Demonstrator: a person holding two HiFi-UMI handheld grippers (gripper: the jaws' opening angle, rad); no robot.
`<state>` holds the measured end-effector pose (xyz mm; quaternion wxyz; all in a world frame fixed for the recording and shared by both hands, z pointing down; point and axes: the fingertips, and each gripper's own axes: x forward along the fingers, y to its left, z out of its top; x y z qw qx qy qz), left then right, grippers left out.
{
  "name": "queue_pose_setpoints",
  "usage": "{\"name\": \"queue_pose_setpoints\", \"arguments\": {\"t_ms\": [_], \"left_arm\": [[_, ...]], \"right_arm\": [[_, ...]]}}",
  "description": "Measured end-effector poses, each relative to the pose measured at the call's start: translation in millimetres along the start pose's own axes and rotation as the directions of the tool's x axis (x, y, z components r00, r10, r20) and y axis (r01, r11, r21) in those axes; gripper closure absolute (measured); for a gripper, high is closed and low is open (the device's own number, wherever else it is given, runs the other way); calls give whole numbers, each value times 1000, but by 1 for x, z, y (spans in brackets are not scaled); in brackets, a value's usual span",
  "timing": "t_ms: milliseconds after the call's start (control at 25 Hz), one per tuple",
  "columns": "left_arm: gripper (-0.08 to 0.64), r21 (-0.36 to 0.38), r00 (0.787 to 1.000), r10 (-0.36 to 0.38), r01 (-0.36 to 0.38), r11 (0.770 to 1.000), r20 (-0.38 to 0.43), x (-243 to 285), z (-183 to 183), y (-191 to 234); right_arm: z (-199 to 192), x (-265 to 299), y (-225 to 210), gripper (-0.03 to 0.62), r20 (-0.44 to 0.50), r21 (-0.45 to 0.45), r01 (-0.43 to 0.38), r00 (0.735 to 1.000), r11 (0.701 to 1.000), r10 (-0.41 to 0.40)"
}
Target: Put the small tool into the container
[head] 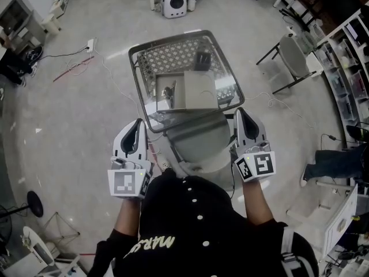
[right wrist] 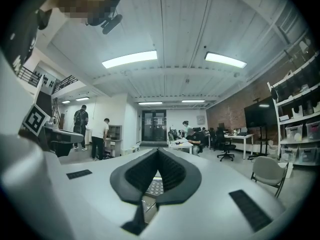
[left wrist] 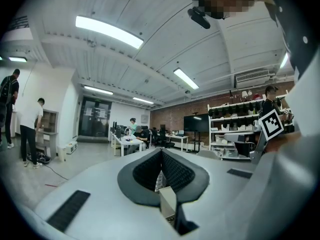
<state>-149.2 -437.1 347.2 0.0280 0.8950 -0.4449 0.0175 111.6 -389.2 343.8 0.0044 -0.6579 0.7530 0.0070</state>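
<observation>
I hold both grippers at six o'clock from the table (head: 173,40). The left gripper (head: 137,123) and right gripper (head: 240,112) each have their jaws pressed together on nothing. At twelve o'clock, the shiny small tool (head: 169,91) lies in the grey container (head: 199,91).

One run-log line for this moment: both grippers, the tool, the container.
left gripper: shut, empty | right gripper: shut, empty | small tool: beside container on table, ungripped | both grippers short of table
</observation>
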Motion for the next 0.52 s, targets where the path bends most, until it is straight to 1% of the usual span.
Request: {"name": "queue_pose_setpoints", "arguments": {"t_ms": [160,360,520], "left_arm": [[535,-3,1000,-1,1,1000,-2,0,0,0],[535,-4,1000,-2,2,1000,-2,2,-1,0],[535,-13,1000,16,-16,1000,-27,4,-5,3]], "right_arm": [[1,2,6,580,8,36,-23,1000,999,22],[3,6,6,580,16,26,-20,1000,999,20],[2,7,7,580,20,18,-22,1000,1000,22]]}}
